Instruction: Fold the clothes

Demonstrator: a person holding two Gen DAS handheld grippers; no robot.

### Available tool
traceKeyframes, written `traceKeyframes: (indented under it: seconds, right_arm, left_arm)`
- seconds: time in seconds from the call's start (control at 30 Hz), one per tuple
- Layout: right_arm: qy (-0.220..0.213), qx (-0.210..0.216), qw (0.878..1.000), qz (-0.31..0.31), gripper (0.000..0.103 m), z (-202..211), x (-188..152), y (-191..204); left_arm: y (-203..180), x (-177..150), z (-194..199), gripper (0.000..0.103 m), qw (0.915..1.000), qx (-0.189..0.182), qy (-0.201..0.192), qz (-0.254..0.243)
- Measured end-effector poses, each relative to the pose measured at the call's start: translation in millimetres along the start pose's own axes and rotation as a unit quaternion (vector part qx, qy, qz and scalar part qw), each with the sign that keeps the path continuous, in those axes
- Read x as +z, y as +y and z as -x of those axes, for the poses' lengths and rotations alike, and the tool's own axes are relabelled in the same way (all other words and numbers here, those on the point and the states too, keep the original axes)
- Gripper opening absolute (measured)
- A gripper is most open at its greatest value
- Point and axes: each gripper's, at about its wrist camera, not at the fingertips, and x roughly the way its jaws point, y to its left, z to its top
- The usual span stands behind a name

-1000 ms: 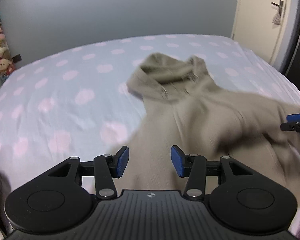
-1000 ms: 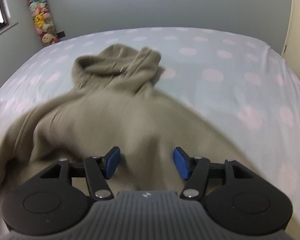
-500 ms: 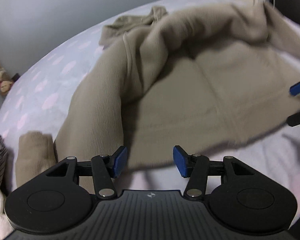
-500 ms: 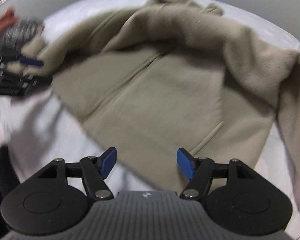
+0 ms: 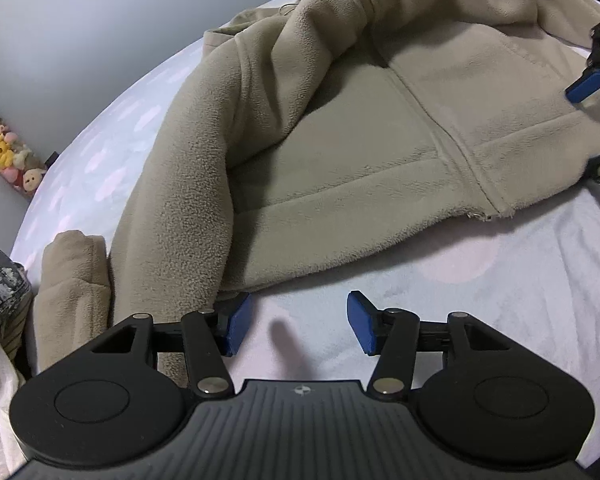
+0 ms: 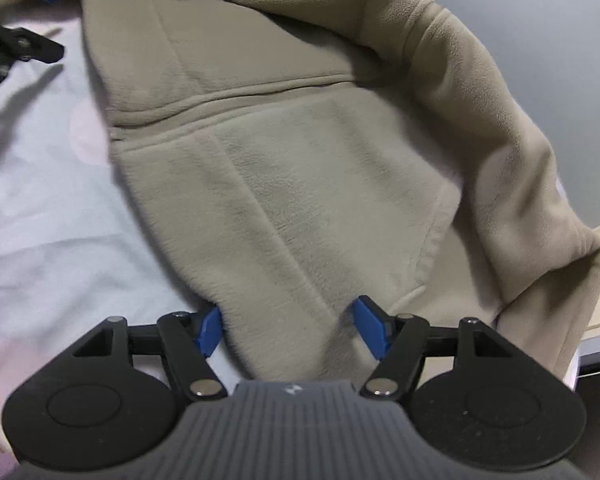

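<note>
Bedroom: dotted bedsheet (image 5: 500,280), plush toys (image 5: 8,156)

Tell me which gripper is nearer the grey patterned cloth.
Left. The left gripper is close to the grey cloth, by a sleeve of the hoodie; the right gripper is across it, at the hem's other end.

A bed under a pale lilac sheet with pink dots (image 5: 480,280) carries it all. Spread across it lies a beige fleece zip-up hoodie (image 5: 360,152), front up, hem nearest. Beside its sleeve sits a small folded beige fleece bundle (image 5: 70,276), touching a grey mottled garment (image 5: 0,284) at the edge.
</note>
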Motion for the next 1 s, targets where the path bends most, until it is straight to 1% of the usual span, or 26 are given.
traceKeyframes:
  seconds: [0.13, 0.17, 0.2, 0.23, 0.27, 0.37, 0.47, 0.53, 0.67, 0.73, 0.77, 0.8, 0.83, 0.87, 0.93, 0.97, 1.0]
  right_arm:
    - [-0.007, -0.021, 1.0, -0.001, 0.069, -5, 2, 6]
    - [-0.011, -0.028, 1.0, 0.003, 0.066, -5, 1, 8]
    - [-0.015, -0.033, 0.999, 0.006, 0.06, -4, 1, 9]
    - [-0.02, -0.037, 0.999, 0.007, 0.049, -4, 1, 10]
    - [-0.024, -0.042, 0.999, 0.007, 0.044, -3, 1, 10]
    - [-0.036, -0.039, 0.998, -0.024, 0.036, 5, -1, -3]
    - [-0.06, -0.035, 0.996, -0.06, 0.034, 20, 2, -20]
    - [-0.08, -0.036, 0.993, -0.079, 0.033, 32, 4, -32]
    - [-0.109, -0.029, 0.987, -0.118, 0.032, 49, 8, -54]
    - [-0.121, -0.028, 0.983, -0.133, 0.032, 57, 10, -63]
    - [-0.126, -0.028, 0.982, -0.139, 0.032, 59, 12, -67]
    - [-0.127, -0.027, 0.982, -0.139, 0.032, 60, 14, -68]
    - [-0.126, -0.026, 0.982, -0.138, 0.032, 61, 15, -68]
    - [-0.125, -0.025, 0.982, -0.137, 0.032, 63, 16, -68]
    - [-0.122, -0.021, 0.983, -0.134, 0.032, 67, 14, -66]
    - [-0.121, -0.02, 0.983, -0.135, 0.032, 67, 14, -65]
    - [-0.121, -0.02, 0.983, -0.136, 0.032, 68, 14, -65]
  left_arm:
    - [-5, -6, -2, 0.05, 0.9998, 0.007, -0.006, -0.016]
    - [-6, -6, -3, 0.05, 0.9997, 0.009, -0.007, -0.023]
    - [-7, -6, -3, 0.05, 0.9995, 0.01, -0.009, -0.027]
    - [-7, -6, -4, 0.05, 0.9994, 0.012, -0.012, -0.029]
    - [-8, -5, -4, 0.05, 0.9993, 0.014, -0.014, -0.032]
    - [-13, -3, -5, 0.05, 0.9984, 0.022, -0.018, -0.05]
    - [-22, 0, -6, 0.051, 0.9955, 0.036, -0.026, -0.083]
    - [-30, 3, -9, 0.054, 0.9926, 0.048, -0.031, -0.107]
    - [-41, 16, -21, 0.056, 0.9871, 0.072, -0.031, -0.139]
    - [-44, 25, -27, 0.056, 0.9862, 0.082, -0.031, -0.141]
    - [-44, 30, -29, 0.053, 0.9874, 0.082, -0.029, -0.132]
    - [-40, 35, -30, 0.041, 0.9901, 0.076, -0.026, -0.115]
    - [-34, 40, -30, 0.025, 0.9935, 0.067, -0.024, -0.088]
    - [-27, 45, -29, 0.022, 0.9961, 0.059, -0.023, -0.062]
    - [-12, 49, -24, 0.014, 0.9986, 0.041, -0.031, -0.015]
    - [-5, 51, -20, 0.013, 0.9988, 0.033, -0.036, 0.004]
    - [-1, 52, -15, 0.012, 0.9986, 0.032, -0.041, 0.01]
